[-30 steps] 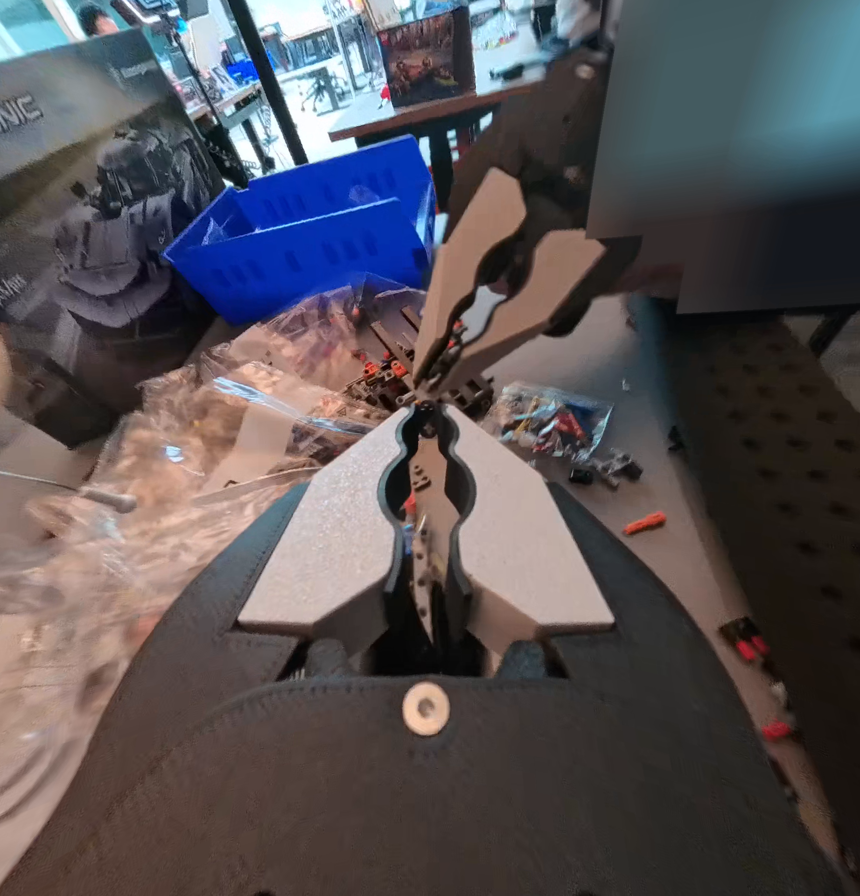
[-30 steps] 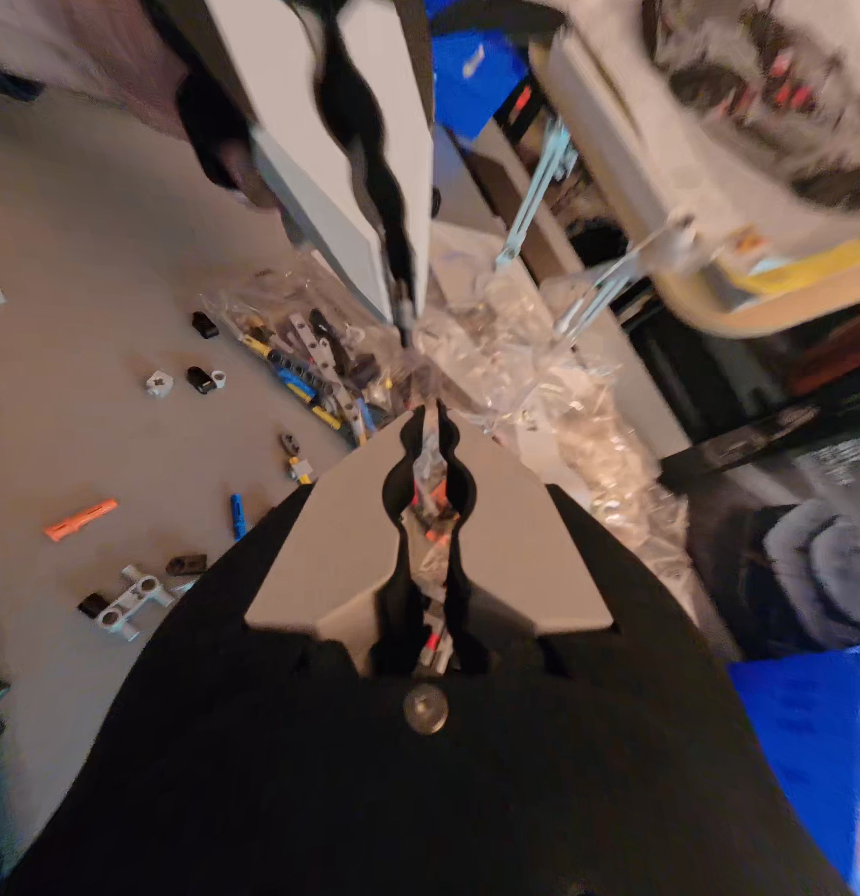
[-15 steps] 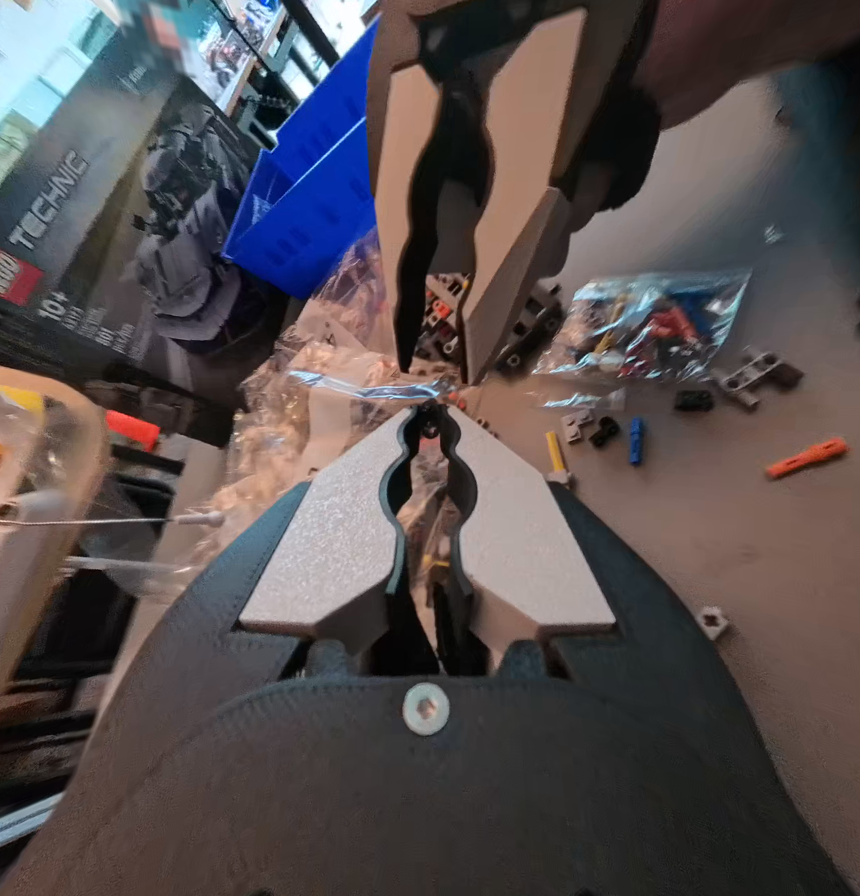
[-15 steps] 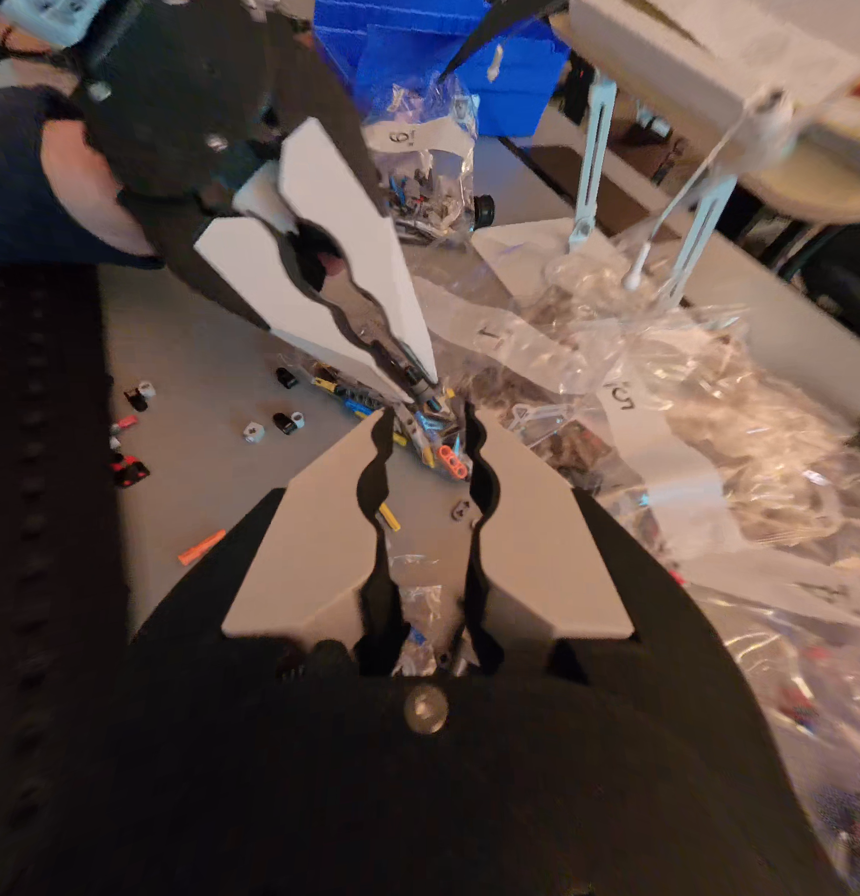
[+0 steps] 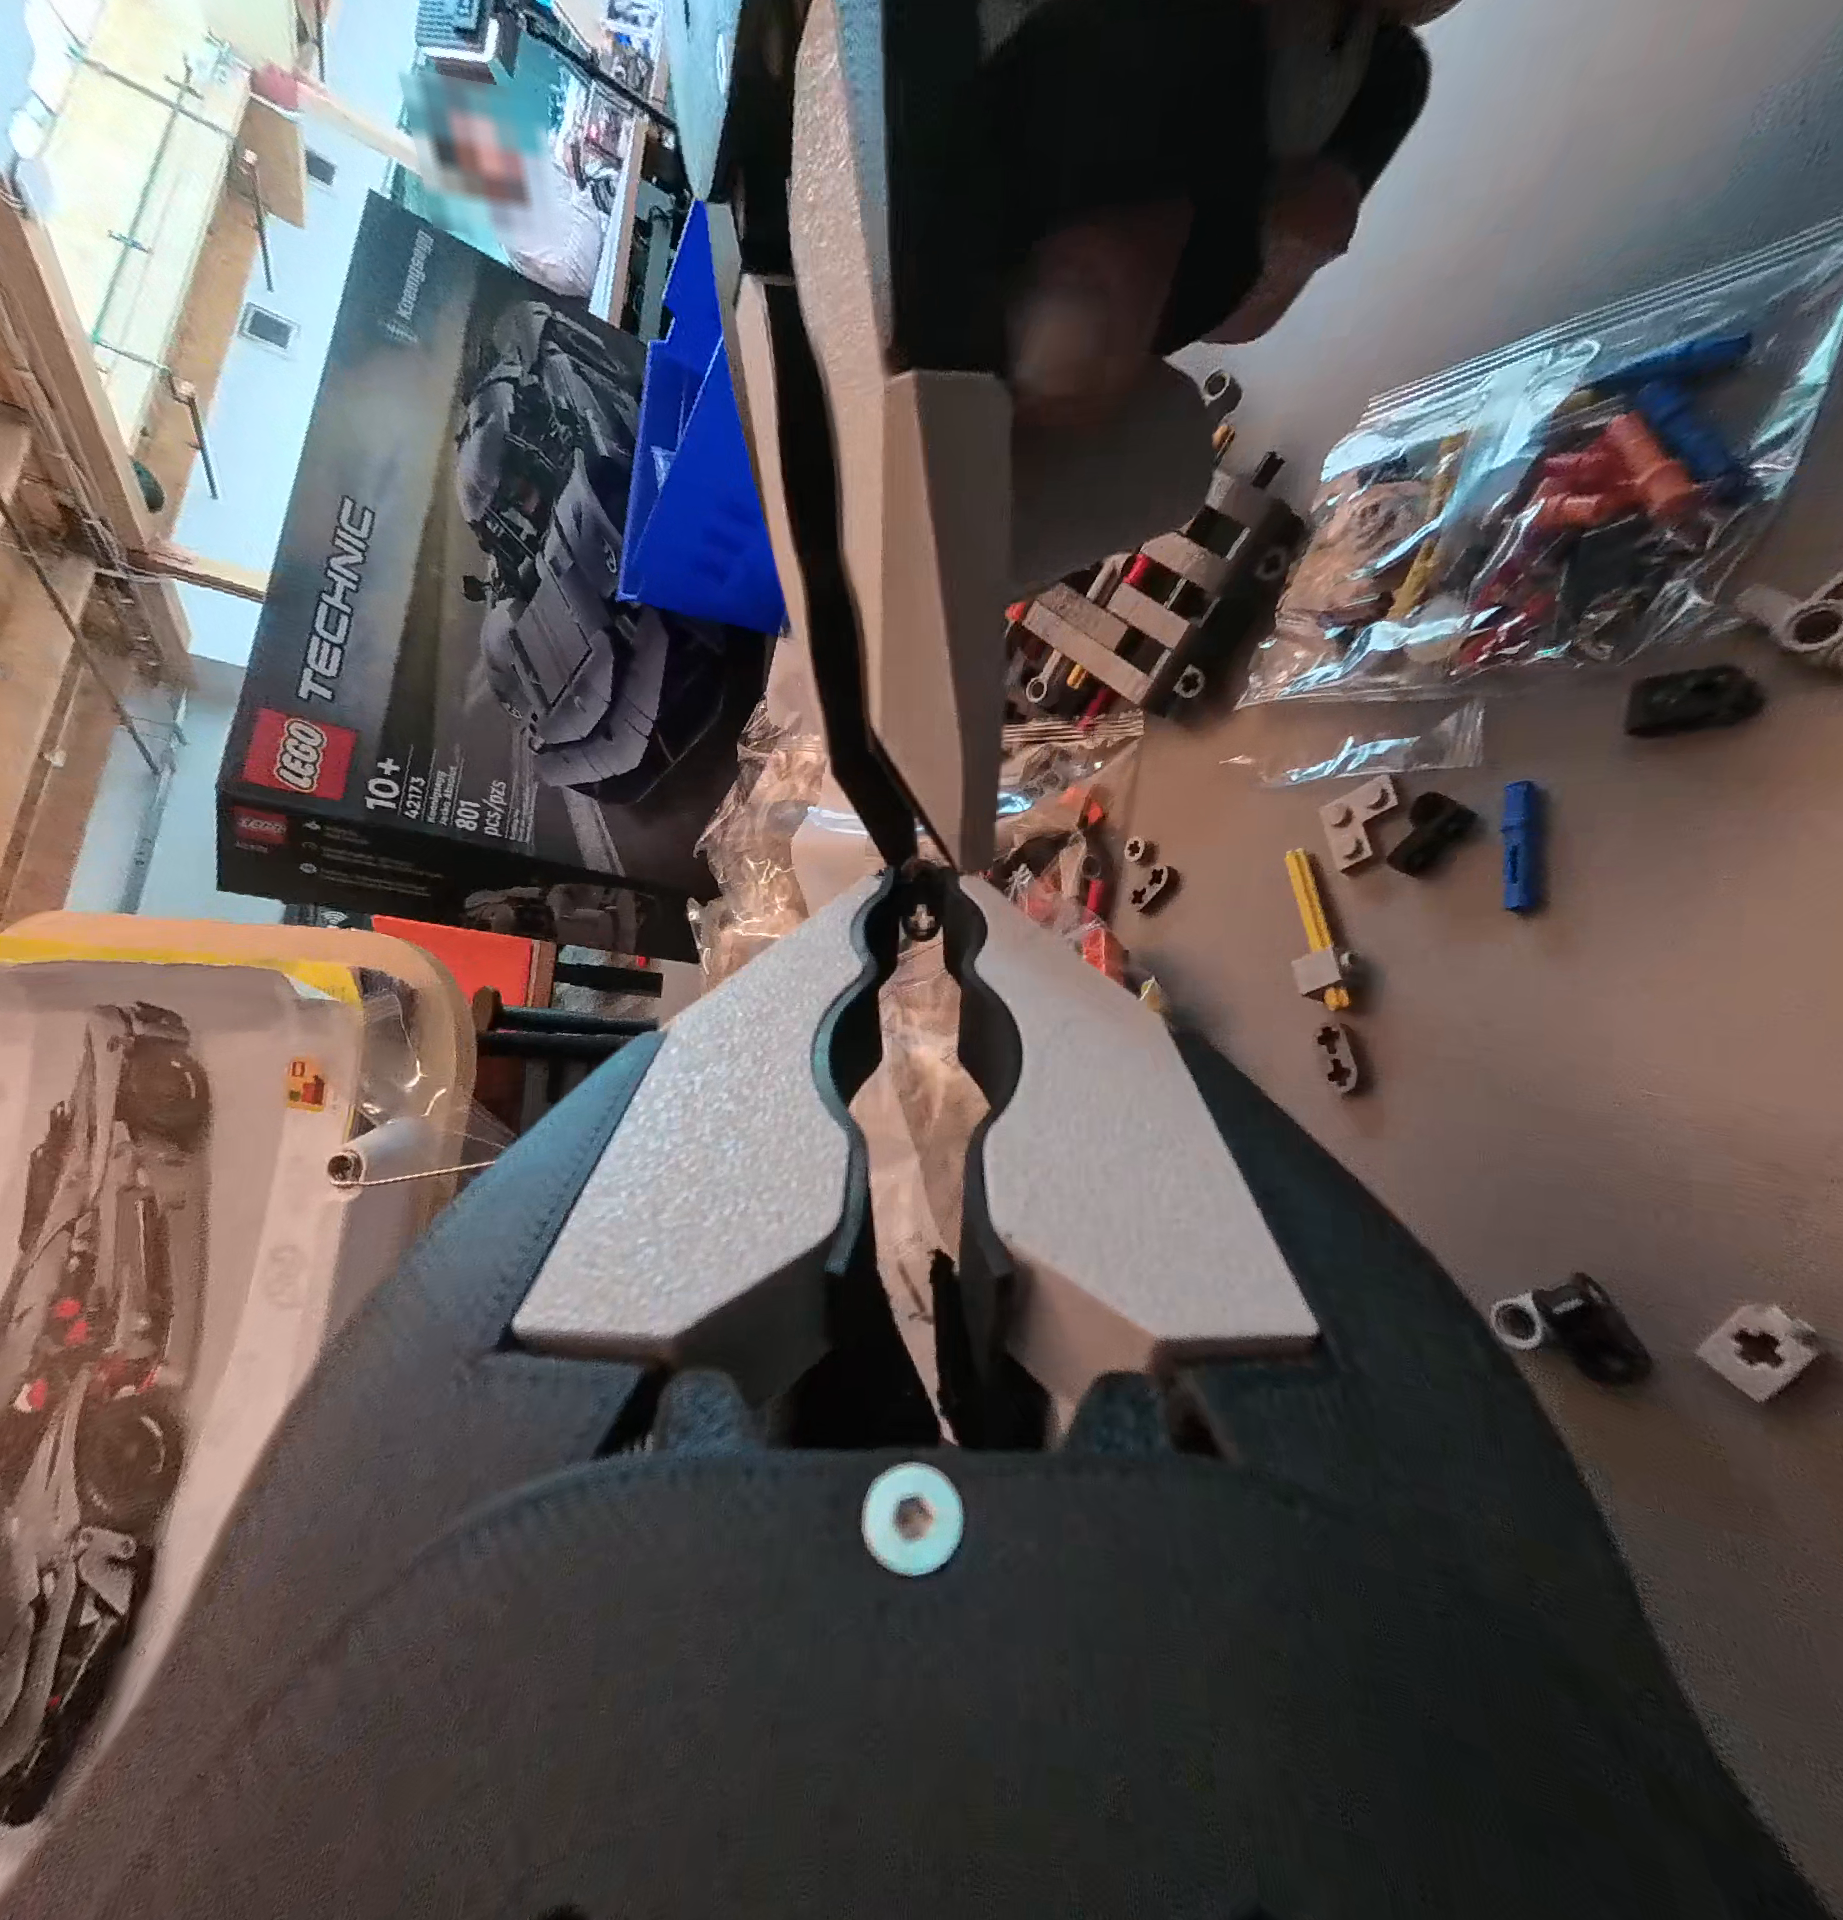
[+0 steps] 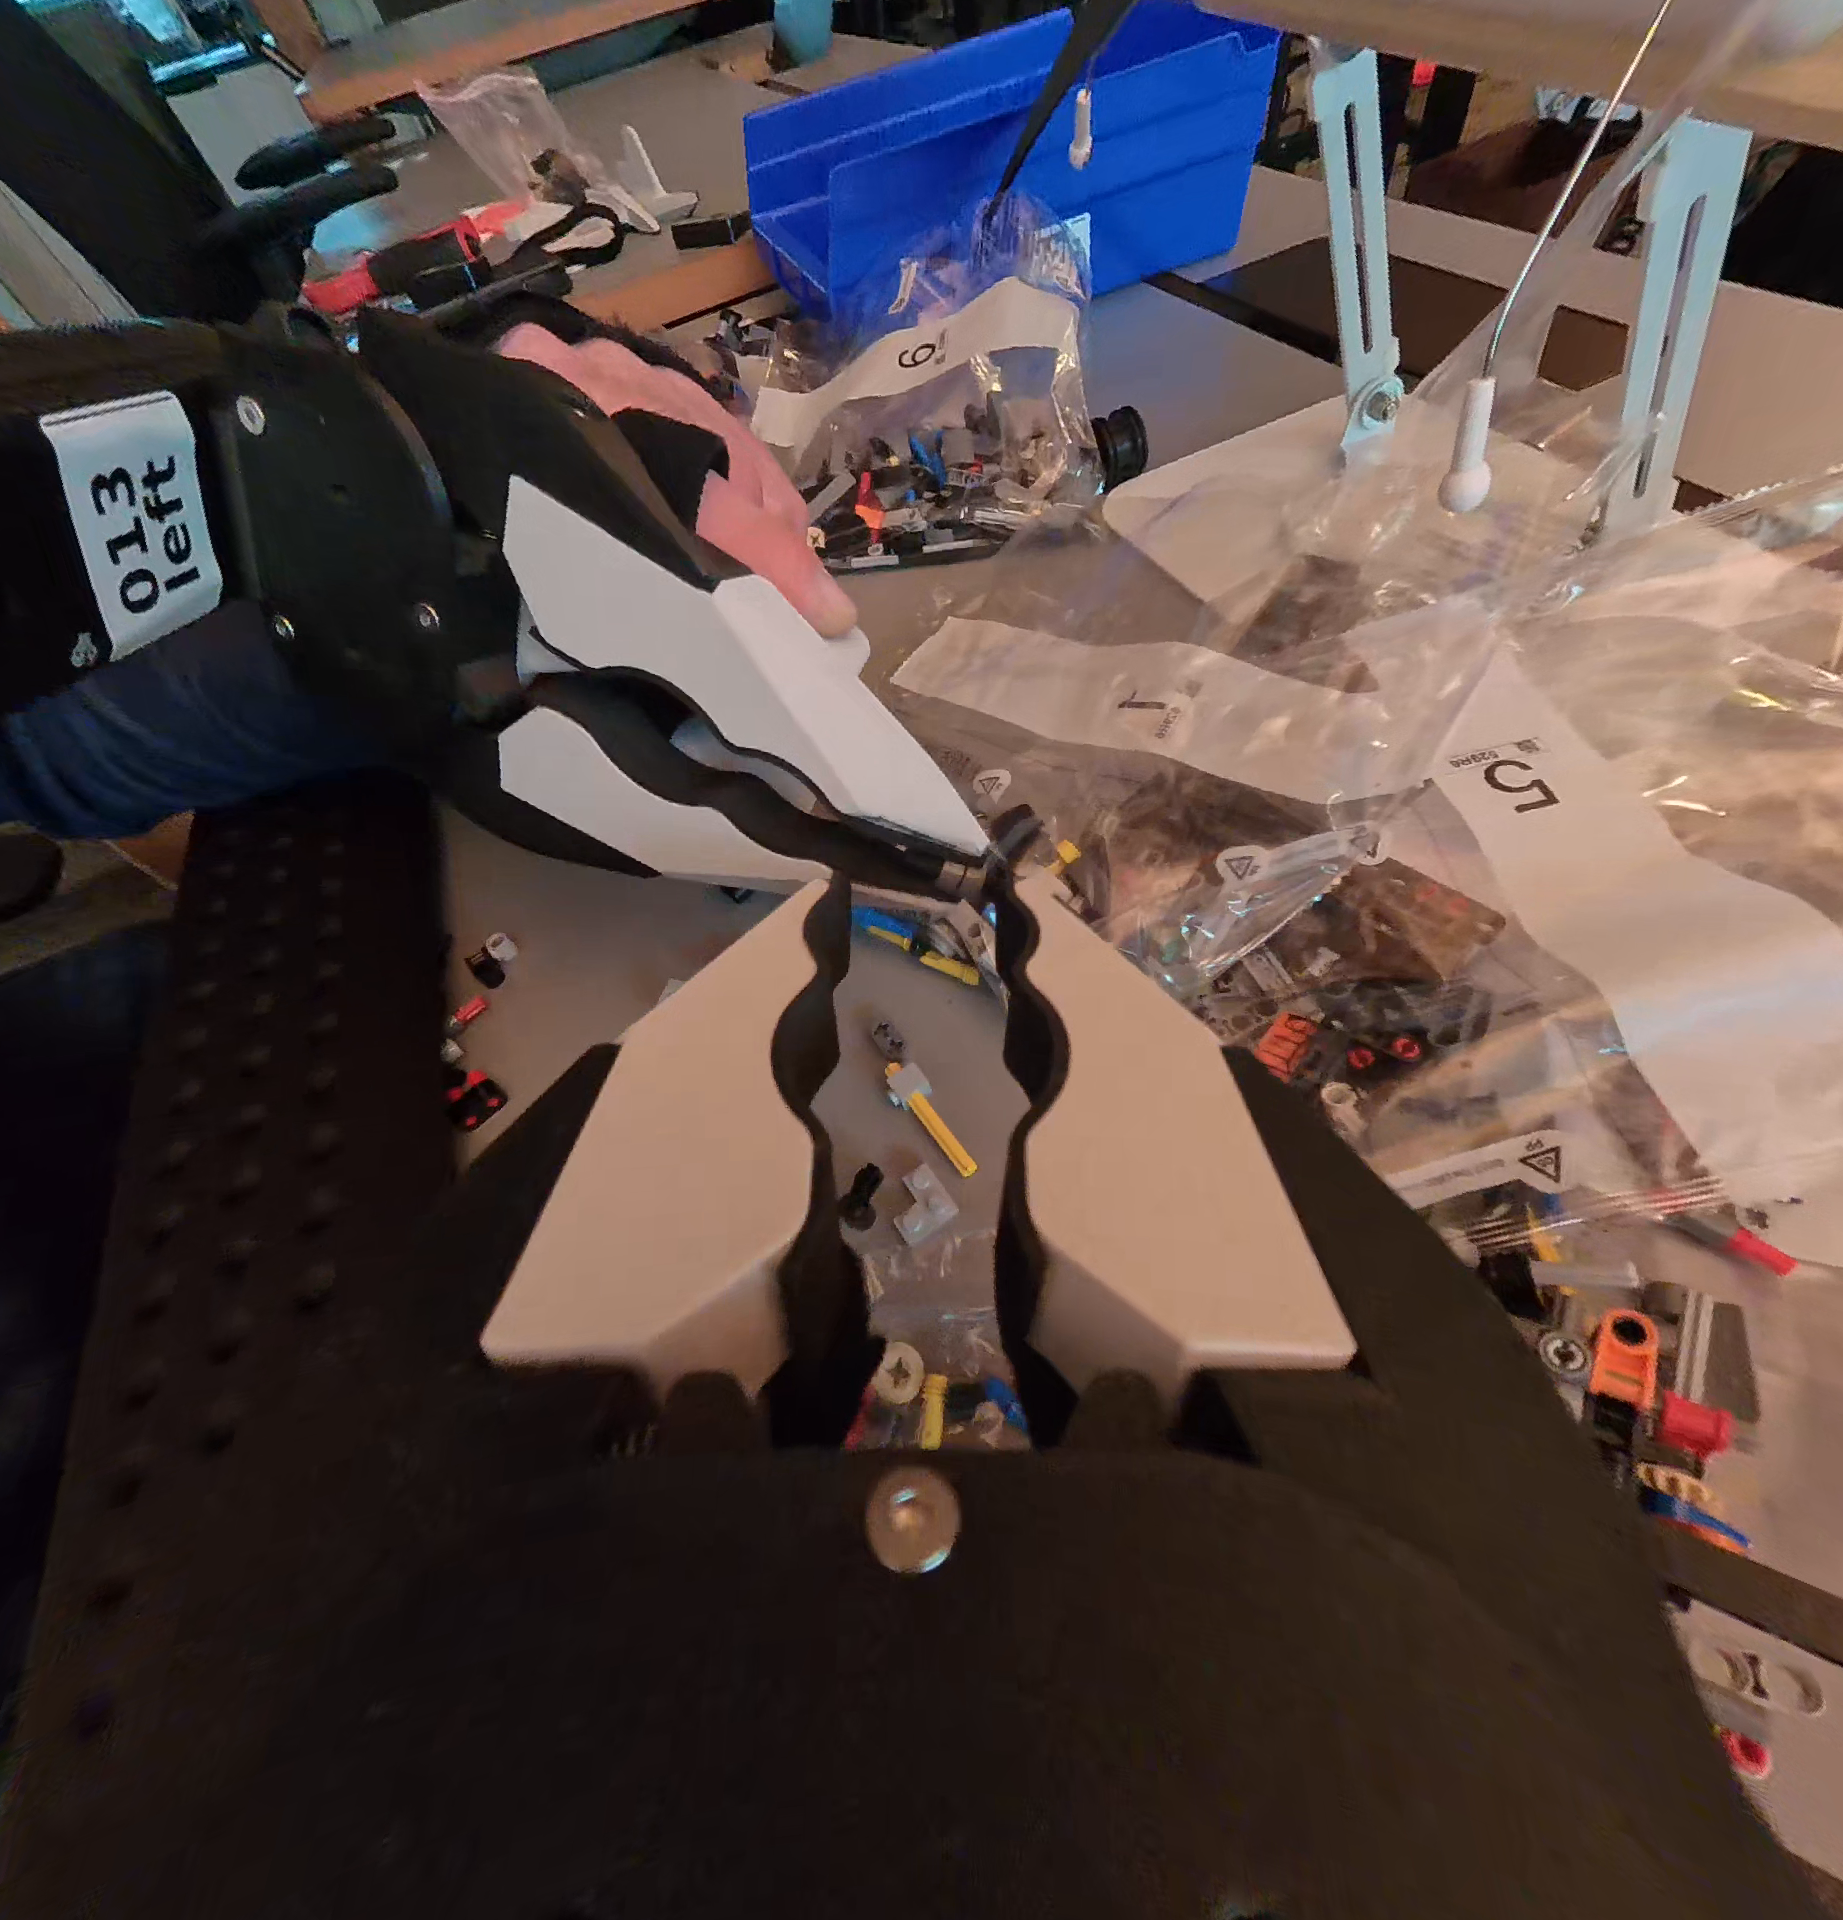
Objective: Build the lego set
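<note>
Grey table (image 5: 1675, 1091), clear parts bags (image 6: 1468, 883), loose bricks (image 5: 1358, 823)

Your right tongs (image 6: 922, 894) have spread wider since half a second ago, while your left tongs (image 5: 922, 883) have swung across, tips now meeting theirs.

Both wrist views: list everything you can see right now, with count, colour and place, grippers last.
Set box: one, dark, standing far left.
Storage bins: blue, at least two, table's far side.
Parts bags: several, clear, piled right.
Small zip bag: one, clear, mixed colours.
Partial assembly: one, grey-black, beside that bag.
Yellow axle: one, loose on table.
Blue pin: one, loose.
Black piece: one, small, in the left gripper's tips.
Left gripper: shut on the piece.
Right gripper: open.
</note>
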`<action>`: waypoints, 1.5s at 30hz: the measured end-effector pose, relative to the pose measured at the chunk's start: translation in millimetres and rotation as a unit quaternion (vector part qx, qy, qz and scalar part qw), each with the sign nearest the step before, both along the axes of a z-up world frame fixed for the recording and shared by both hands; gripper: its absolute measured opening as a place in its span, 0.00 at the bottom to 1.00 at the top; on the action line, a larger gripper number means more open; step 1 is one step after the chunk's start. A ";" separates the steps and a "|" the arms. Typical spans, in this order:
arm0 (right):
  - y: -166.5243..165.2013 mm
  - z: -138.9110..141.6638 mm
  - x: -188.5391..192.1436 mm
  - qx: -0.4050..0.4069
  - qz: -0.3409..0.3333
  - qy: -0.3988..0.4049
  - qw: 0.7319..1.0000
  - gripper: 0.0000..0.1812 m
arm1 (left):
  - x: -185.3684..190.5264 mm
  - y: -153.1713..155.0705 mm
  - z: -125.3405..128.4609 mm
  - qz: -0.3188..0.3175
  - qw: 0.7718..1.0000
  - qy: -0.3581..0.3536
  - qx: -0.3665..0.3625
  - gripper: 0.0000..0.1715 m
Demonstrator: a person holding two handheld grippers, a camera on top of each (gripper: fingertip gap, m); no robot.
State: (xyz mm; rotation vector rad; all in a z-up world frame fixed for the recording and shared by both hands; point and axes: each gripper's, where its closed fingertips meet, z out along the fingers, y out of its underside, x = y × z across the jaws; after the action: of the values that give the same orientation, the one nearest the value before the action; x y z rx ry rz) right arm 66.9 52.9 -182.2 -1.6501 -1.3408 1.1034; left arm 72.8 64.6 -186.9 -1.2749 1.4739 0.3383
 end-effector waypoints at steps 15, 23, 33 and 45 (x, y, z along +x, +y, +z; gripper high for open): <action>1.0 -1.4 1.0 -0.072 0.009 0.023 0.997 0.14 | 5.2 1.3 -4.4 0.004 0.998 0.043 0.036 0.03; 3.0 -5.7 2.9 -0.055 0.005 0.007 0.998 0.07 | 6.8 -1.7 -5.6 -0.002 0.998 0.047 0.030 0.03; 0.4 -6.1 4.0 -0.014 0.005 -0.014 1.000 0.06 | 7.9 -4.7 -5.9 0.015 0.998 0.059 0.029 0.02; 3.5 -17.6 4.7 -0.043 0.019 -0.025 0.999 0.02 | 4.1 -3.9 -20.3 -0.004 0.994 -0.024 -0.110 0.03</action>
State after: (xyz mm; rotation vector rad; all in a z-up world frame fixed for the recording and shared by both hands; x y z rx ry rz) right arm 71.6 56.3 -199.8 -1.7314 -1.3778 1.1645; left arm 76.9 60.7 -207.2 -1.4415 1.5056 0.1422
